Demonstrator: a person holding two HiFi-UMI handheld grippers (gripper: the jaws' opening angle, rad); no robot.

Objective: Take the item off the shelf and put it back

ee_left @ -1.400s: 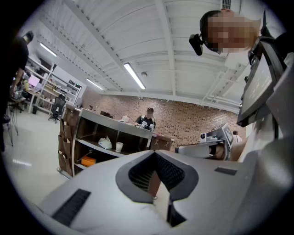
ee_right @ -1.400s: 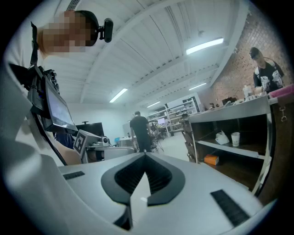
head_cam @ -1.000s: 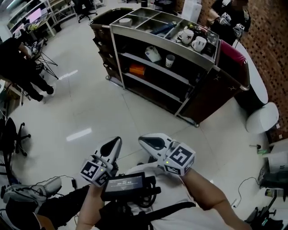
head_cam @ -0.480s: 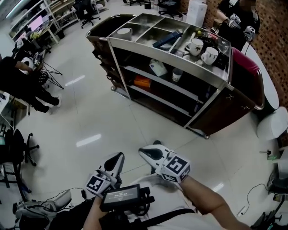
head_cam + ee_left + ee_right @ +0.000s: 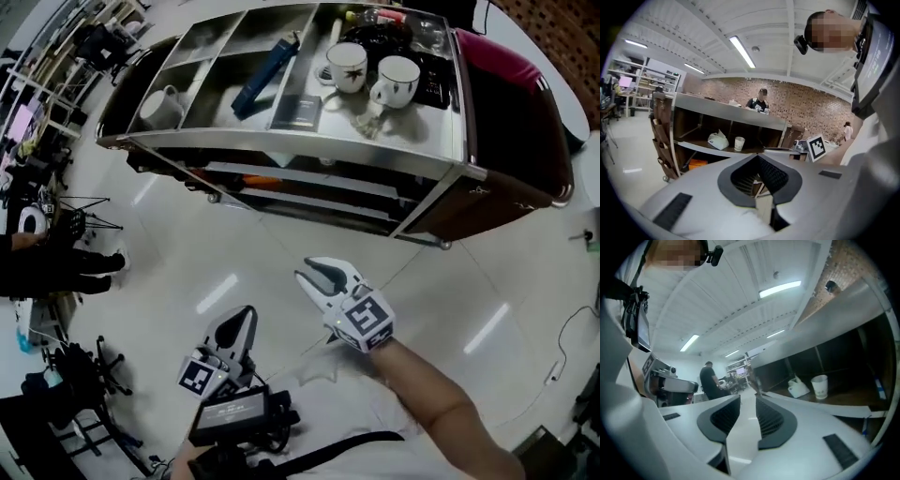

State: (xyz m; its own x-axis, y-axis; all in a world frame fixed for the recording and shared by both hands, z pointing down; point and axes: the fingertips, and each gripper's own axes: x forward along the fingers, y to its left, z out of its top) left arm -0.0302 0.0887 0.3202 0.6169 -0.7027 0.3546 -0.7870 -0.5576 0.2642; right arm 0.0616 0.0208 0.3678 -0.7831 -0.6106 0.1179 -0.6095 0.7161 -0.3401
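Observation:
A steel-topped shelf cart (image 5: pixel 281 142) stands in front of me on the pale floor. On its middle shelf lie a white pouch (image 5: pixel 718 139) (image 5: pixel 798 387) and a paper cup (image 5: pixel 739 143) (image 5: pixel 819 386); the head view hides them under the cart top. An orange item (image 5: pixel 697 164) sits on the lower shelf. My left gripper (image 5: pixel 240 317) (image 5: pixel 757 157) is shut and empty, low and short of the cart. My right gripper (image 5: pixel 316 276) (image 5: pixel 747 398) is ahead of it, pointing at the cart. Its jaws are opening, with nothing between them.
The cart top holds two white mugs (image 5: pixel 347 66), a blue item (image 5: pixel 267 75) and a white jug (image 5: pixel 161 105). A maroon panel (image 5: pixel 514 108) closes the cart's right end. A person in dark clothes (image 5: pixel 42 267) and office chairs are at the left.
The view has closed in on the cart and now looks down on its top. Both grippers came nearer to it. The right jaws went from shut to parted.

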